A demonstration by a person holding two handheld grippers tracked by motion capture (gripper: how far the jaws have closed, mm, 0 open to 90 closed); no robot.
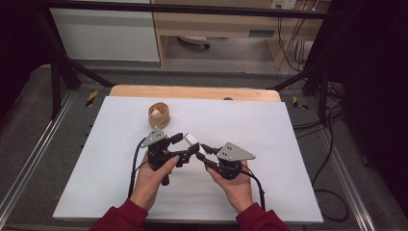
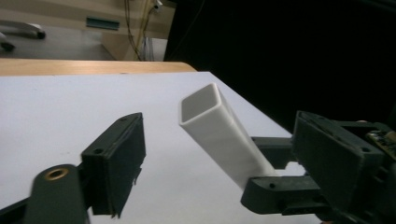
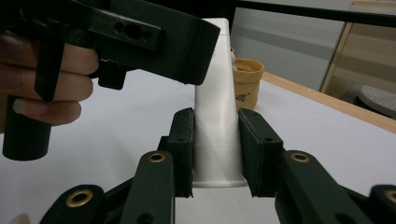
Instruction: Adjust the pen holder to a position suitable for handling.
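Left to right, high view: left gripper (image 1: pixel 185 143) sits mid-worktop in the person's left hand (image 1: pixel 155 175), jaws pointing right toward the other gripper. Its jaws stand wide and grip nothing. The left gripper view shows one pad at lower left and the white square tube (image 2: pixel 223 133) off to its right, clear of that pad, with bare white worktop (image 2: pixel 70 112) between them. Tube end facing that camera is open and hollow, tilted up and leftward. Behind and left of the left gripper, toward the far edge, stands a small tan cup (image 1: pixel 159 114) with something pale inside; can't tell what. It is apart from both grippers. Centre: the tube (image 1: pixel 191 138) shows as a short white piece between the two grippers' tips, just off the sheet. Right: right gripper (image 1: pixel 208 153) in the person's right hand (image 1: pixel 235 185), jaws pointing left and up-frame. Right gripper view: both pads clamp the tube (image 3: pixel 217 116) from either side near its lower end, and the tube runs straight away from the camera. The left gripper's black jaw (image 3: pixel 140 35) crosses above the tube's far end in that view; contact there can't be judged. Tan cup (image 3: pixel 247 81) sits just beyond, right of the tube. Dark red sleeves at the bottom edge.
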